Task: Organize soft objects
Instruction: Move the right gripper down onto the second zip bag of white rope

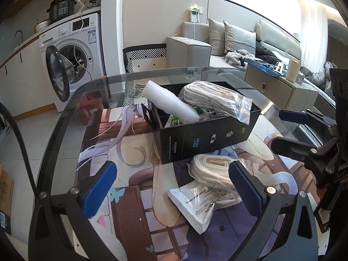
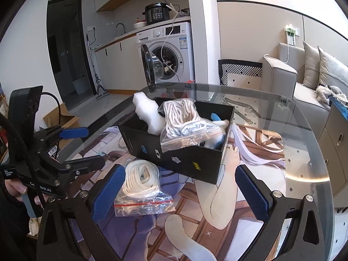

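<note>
A black box (image 1: 208,139) (image 2: 184,163) stands on the glass table. It holds a white foam roll (image 1: 169,102) (image 2: 148,115) and a clear bag of grey-white cord (image 1: 217,97) (image 2: 187,121). A second clear bag of white cord (image 1: 208,174) (image 2: 141,187) lies on the mat in front of the box, with a flat white packet (image 1: 193,204) beside it. My left gripper (image 1: 174,191) is open and empty, with the bag between its pads. My right gripper (image 2: 180,193) is open and empty just behind the bag. Each gripper shows in the other's view, the right one (image 1: 289,128) and the left one (image 2: 87,145).
A printed anime mat (image 1: 134,187) (image 2: 250,174) covers the round glass table (image 1: 71,100) (image 2: 308,152). A washing machine with an open door (image 1: 71,54) (image 2: 167,52) stands behind. A grey sofa (image 1: 228,43) (image 2: 304,71) and a low cabinet (image 1: 278,89) are to the right.
</note>
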`<state>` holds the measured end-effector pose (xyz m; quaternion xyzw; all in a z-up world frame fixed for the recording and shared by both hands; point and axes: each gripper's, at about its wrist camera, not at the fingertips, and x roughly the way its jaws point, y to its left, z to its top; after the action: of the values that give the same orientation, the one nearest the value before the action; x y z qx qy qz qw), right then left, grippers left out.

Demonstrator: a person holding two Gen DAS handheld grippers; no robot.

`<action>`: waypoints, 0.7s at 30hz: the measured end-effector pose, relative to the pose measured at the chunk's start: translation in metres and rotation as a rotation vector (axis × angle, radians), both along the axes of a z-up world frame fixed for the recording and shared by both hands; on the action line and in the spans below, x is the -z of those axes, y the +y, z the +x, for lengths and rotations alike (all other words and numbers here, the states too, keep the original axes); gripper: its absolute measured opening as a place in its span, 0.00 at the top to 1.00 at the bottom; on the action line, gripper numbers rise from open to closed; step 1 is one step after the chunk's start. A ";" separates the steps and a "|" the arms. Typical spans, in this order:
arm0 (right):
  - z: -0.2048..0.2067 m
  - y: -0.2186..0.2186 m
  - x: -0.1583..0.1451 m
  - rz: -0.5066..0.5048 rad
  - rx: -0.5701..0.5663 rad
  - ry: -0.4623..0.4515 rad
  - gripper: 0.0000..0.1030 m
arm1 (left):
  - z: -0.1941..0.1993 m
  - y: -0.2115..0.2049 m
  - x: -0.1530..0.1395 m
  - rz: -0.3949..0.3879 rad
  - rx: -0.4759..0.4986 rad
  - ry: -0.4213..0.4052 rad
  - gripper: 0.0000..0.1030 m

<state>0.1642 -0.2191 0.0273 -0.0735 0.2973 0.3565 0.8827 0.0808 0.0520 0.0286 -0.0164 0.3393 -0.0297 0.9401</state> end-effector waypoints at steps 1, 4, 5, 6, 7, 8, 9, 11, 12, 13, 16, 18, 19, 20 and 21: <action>0.000 -0.001 0.000 0.002 0.004 -0.002 0.00 | -0.001 0.000 0.001 0.000 0.000 0.001 0.00; 0.003 -0.001 0.000 0.005 0.002 0.013 0.00 | -0.003 0.000 0.004 0.001 -0.001 0.008 0.00; 0.003 0.000 0.000 0.004 -0.001 0.013 0.00 | -0.003 0.000 0.007 0.000 -0.001 0.013 0.00; 0.003 0.000 0.001 0.002 -0.004 0.014 0.00 | -0.004 0.001 0.009 -0.002 0.000 0.018 0.00; 0.003 0.001 0.002 0.001 -0.008 0.017 0.00 | -0.005 0.002 0.011 -0.003 -0.001 0.022 0.00; 0.003 0.002 0.003 0.000 -0.012 0.023 0.00 | -0.005 0.002 0.012 -0.003 -0.002 0.025 0.00; 0.002 0.003 0.004 -0.002 -0.015 0.031 0.00 | -0.005 0.003 0.015 -0.002 -0.004 0.028 0.00; 0.003 0.007 0.007 -0.011 -0.025 0.046 0.00 | -0.005 0.005 0.018 0.002 -0.006 0.034 0.00; 0.003 0.010 0.009 -0.016 -0.030 0.053 0.00 | -0.006 0.006 0.020 0.003 -0.007 0.036 0.00; 0.003 0.012 0.011 -0.022 -0.035 0.063 0.00 | -0.006 0.008 0.022 0.002 -0.007 0.041 0.00; 0.005 0.022 0.019 -0.038 -0.053 0.096 0.00 | -0.006 0.011 0.028 -0.007 0.000 0.053 0.00; 0.005 0.030 0.022 -0.050 -0.073 0.119 0.00 | -0.007 0.012 0.031 -0.013 0.003 0.061 0.00; 0.006 0.034 0.023 -0.054 -0.083 0.128 0.00 | -0.007 0.013 0.032 -0.016 0.004 0.065 0.00; 0.006 0.036 0.024 -0.055 -0.091 0.134 0.00 | -0.007 0.015 0.033 -0.022 0.002 0.067 0.00; 0.006 0.040 0.026 -0.059 -0.102 0.143 0.00 | -0.008 0.016 0.034 -0.026 0.000 0.067 0.00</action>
<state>0.1705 -0.1791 0.0014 -0.0891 0.3661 0.3964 0.8372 0.0732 0.0683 -0.0051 -0.0295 0.3704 -0.0337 0.9278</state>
